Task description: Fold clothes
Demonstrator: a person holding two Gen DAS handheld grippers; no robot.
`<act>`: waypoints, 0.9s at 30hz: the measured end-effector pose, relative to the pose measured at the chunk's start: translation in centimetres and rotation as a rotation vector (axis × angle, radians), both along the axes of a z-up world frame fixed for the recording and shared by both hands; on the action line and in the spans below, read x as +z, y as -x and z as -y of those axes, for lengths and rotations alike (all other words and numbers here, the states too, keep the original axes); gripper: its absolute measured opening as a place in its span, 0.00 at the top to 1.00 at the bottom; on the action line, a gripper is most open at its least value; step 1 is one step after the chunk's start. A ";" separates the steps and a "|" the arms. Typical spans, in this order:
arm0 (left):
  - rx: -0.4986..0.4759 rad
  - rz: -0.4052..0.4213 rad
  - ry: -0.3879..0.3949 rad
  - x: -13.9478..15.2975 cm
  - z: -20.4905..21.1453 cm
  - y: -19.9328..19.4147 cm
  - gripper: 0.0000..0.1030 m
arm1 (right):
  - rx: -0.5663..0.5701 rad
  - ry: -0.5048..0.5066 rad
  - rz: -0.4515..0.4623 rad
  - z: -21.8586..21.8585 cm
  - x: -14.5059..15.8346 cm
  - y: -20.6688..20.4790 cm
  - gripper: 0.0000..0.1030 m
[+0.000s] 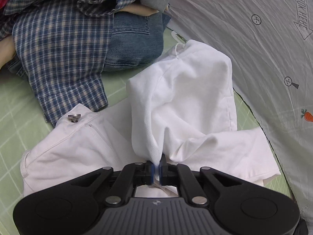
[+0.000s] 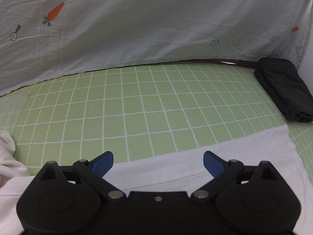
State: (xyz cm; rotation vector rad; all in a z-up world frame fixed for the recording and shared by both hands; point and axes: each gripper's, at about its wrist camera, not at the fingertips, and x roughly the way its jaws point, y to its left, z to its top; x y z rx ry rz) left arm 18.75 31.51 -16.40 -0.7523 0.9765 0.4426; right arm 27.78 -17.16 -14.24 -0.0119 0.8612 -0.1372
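Note:
White trousers (image 1: 82, 146) with a metal waist button lie on the green checked sheet (image 1: 17, 117). My left gripper (image 1: 156, 169) is shut on a pinched fold of their white cloth, which rises in a bunched leg (image 1: 182, 90) in front of the fingers. In the right wrist view my right gripper (image 2: 158, 162) stands open above the edge of a flat pale cloth (image 2: 195, 162), nothing between its blue pads (image 2: 103, 163). A bit of white fabric (image 2: 7, 156) shows at the left edge there.
A blue plaid shirt (image 1: 58, 45) and blue jeans (image 1: 135, 43) lie heaped behind the trousers, with a person's hand partly under a grey garment. A grey curtain with carrot prints (image 2: 137, 25) bounds the bed. A folded black garment (image 2: 283, 90) sits at the far right.

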 end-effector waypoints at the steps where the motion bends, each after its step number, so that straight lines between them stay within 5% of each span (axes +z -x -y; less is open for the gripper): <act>1: -0.012 -0.002 -0.007 0.0 0.0 -0.3 0.94 | 0.040 -0.016 0.012 -1.3 0.3 -0.4 0.05; 10: -0.006 -0.002 0.059 -1.2 -1.2 -0.5 0.94 | 0.349 -0.119 -0.017 -10.4 -0.4 -3.7 0.34; 18: -0.001 -0.006 0.082 -1.6 -1.3 -0.4 0.93 | 0.470 -0.161 -0.056 -13.7 -0.7 -3.5 0.61; 27: 0.007 -0.011 0.086 -1.8 -1.4 -0.4 0.92 | 0.508 -0.271 -0.073 -13.1 -0.3 -4.5 0.63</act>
